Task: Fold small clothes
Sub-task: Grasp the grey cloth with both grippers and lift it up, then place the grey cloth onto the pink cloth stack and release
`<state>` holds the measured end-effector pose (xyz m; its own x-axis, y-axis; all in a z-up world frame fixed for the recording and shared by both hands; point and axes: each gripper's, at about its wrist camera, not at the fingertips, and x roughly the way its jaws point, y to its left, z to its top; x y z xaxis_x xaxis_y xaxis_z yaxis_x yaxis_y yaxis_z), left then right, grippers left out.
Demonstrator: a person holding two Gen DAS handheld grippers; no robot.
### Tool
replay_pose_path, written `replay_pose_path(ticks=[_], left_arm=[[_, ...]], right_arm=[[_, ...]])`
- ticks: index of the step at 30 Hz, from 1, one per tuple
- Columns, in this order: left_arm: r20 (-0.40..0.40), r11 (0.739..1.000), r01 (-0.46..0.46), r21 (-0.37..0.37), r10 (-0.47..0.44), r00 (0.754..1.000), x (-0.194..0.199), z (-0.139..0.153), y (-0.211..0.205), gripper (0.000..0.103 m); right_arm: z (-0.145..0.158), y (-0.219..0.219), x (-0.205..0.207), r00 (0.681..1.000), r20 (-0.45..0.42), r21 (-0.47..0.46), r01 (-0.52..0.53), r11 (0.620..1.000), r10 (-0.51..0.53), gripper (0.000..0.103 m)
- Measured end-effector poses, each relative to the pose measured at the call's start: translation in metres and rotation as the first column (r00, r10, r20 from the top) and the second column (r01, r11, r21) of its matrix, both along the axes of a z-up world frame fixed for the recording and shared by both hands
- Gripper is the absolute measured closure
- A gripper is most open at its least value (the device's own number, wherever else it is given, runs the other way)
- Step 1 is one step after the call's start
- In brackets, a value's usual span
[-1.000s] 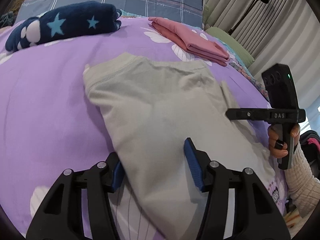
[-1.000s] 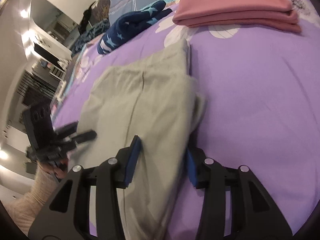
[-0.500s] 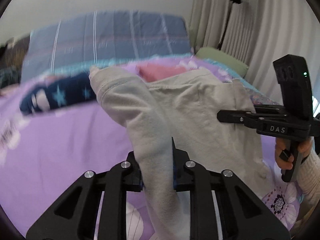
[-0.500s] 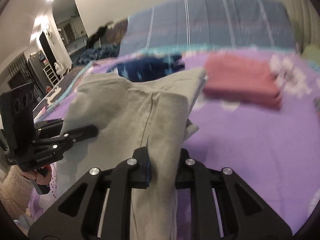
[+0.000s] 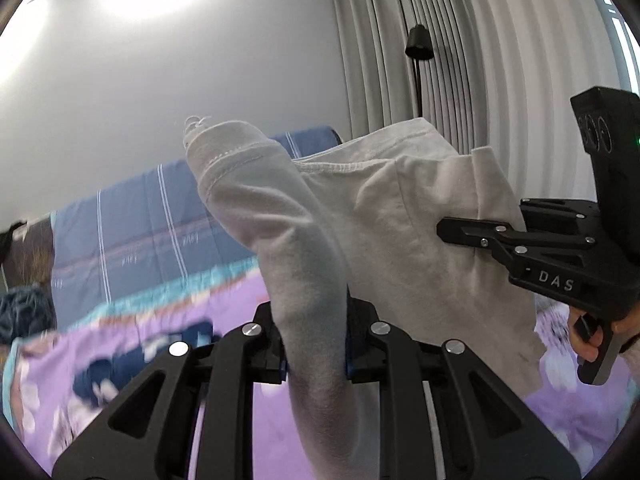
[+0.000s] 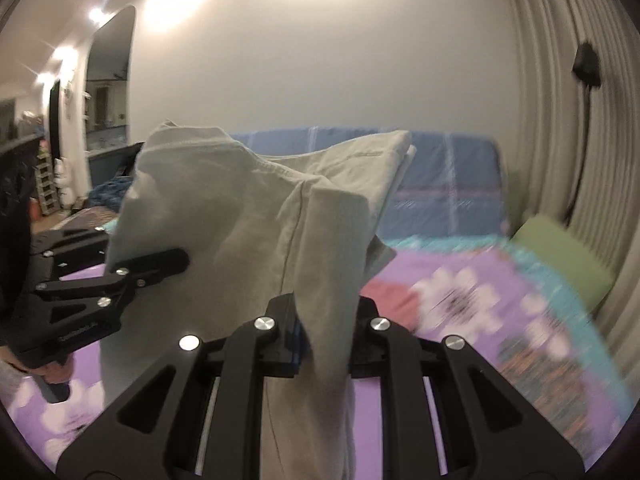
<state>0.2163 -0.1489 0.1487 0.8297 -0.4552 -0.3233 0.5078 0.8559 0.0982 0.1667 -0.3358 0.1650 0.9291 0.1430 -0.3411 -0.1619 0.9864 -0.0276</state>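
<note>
A light grey garment (image 5: pixel 384 224) hangs in the air above the purple bed, held at two places. My left gripper (image 5: pixel 314 338) is shut on its left edge, the cloth bunched between the jaws. My right gripper (image 6: pixel 326 334) is shut on the garment (image 6: pixel 248 232) at its right edge. Each gripper shows in the other's view: the right one (image 5: pixel 472 236) at the right of the left wrist view, the left one (image 6: pixel 160 264) at the left of the right wrist view. The garment's far hem stands up toward the wall.
The purple flowered bedspread (image 6: pixel 480 304) lies below. A folded pink garment (image 6: pixel 384 300) and a dark blue star-patterned one (image 5: pixel 152 356) rest on it. A blue plaid pillow (image 5: pixel 132 216), a green cushion (image 6: pixel 560 256), curtains and a black lamp (image 5: pixel 418 44) stand behind.
Both grippers closed on the garment's near edge and lifted it off the bed; they have tilted upward, so the views now face the wall and ceiling.
</note>
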Motion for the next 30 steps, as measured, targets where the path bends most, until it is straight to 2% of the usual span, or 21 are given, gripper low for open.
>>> replay_pose_path(ticks=[4, 8, 12, 18, 20, 21, 22, 23, 24, 25, 26, 27, 28, 29, 30], left_arm=[[0.036, 0.999, -0.042, 0.009, 0.042, 0.998, 0.051, 0.016, -0.029, 0.083], [0.023, 0.997, -0.070, 0.017, 0.069, 0.997, 0.093, 0.016, -0.045, 0.083], [0.012, 0.995, -0.086, 0.045, 0.085, 0.996, 0.128, 0.003, -0.059, 0.083], [-0.038, 0.990, -0.119, 0.070, 0.122, 0.992, 0.178, -0.035, -0.075, 0.083], [-0.069, 0.987, -0.137, 0.081, 0.142, 0.987, 0.197, -0.052, -0.078, 0.082], [-0.087, 0.984, -0.152, 0.094, 0.161, 0.983, 0.206, -0.061, -0.080, 0.073], [-0.106, 0.976, -0.181, 0.119, 0.194, 0.975, 0.217, -0.073, -0.083, 0.055], [-0.109, 0.957, -0.239, 0.162, 0.258, 0.960, 0.225, -0.085, -0.084, 0.048], [-0.098, 0.933, -0.295, 0.207, 0.320, 0.942, 0.230, -0.098, -0.085, 0.046], [-0.098, 0.920, -0.316, 0.234, 0.345, 0.933, 0.232, -0.108, -0.085, 0.046], [-0.125, 0.917, -0.318, 0.242, 0.354, 0.927, 0.231, -0.120, -0.083, 0.046], [-0.158, 0.928, -0.299, 0.222, 0.337, 0.928, 0.227, -0.127, -0.080, 0.046], [-0.207, 0.955, -0.228, 0.188, 0.265, 0.942, 0.219, -0.137, -0.079, 0.046], [-0.220, 0.960, -0.195, 0.202, 0.239, 0.946, 0.215, -0.146, -0.081, 0.046], [-0.231, 0.956, -0.171, 0.238, 0.227, 0.946, 0.212, -0.157, -0.085, 0.046]], right_arm=[[0.016, -0.027, 0.052, 0.998, 0.004, 0.026, 0.058, 0.998, -0.058, 0.088], [0.009, -0.047, 0.094, 0.995, -0.007, 0.042, 0.100, 0.994, -0.100, 0.088], [-0.014, -0.065, 0.137, 0.991, -0.041, 0.051, 0.132, 0.990, -0.130, 0.088], [-0.053, -0.075, 0.192, 0.980, -0.109, 0.082, 0.177, 0.981, -0.168, 0.088], [-0.072, -0.075, 0.212, 0.974, -0.140, 0.077, 0.190, 0.979, -0.178, 0.088], [-0.081, -0.075, 0.219, 0.969, -0.158, 0.070, 0.202, 0.977, -0.189, 0.085], [-0.097, -0.076, 0.231, 0.952, -0.192, 0.037, 0.248, 0.968, -0.237, 0.080], [-0.114, -0.079, 0.242, 0.923, -0.225, -0.012, 0.319, 0.948, -0.313, 0.059], [-0.128, -0.082, 0.249, 0.894, -0.251, -0.052, 0.370, 0.928, -0.370, 0.048], [-0.149, -0.085, 0.254, 0.859, -0.303, -0.096, 0.404, 0.910, -0.413, 0.049], [-0.168, -0.087, 0.255, 0.841, -0.363, -0.099, 0.393, 0.914, -0.401, 0.052], [-0.185, -0.089, 0.253, 0.830, -0.417, -0.084, 0.371, 0.925, -0.371, 0.052], [-0.207, -0.090, 0.248, 0.818, -0.464, -0.083, 0.343, 0.936, -0.340, 0.053], [-0.220, -0.089, 0.242, 0.818, -0.471, -0.095, 0.326, 0.941, -0.331, 0.054], [-0.234, -0.087, 0.231, 0.828, -0.433, -0.145, 0.325, 0.934, -0.356, 0.053]])
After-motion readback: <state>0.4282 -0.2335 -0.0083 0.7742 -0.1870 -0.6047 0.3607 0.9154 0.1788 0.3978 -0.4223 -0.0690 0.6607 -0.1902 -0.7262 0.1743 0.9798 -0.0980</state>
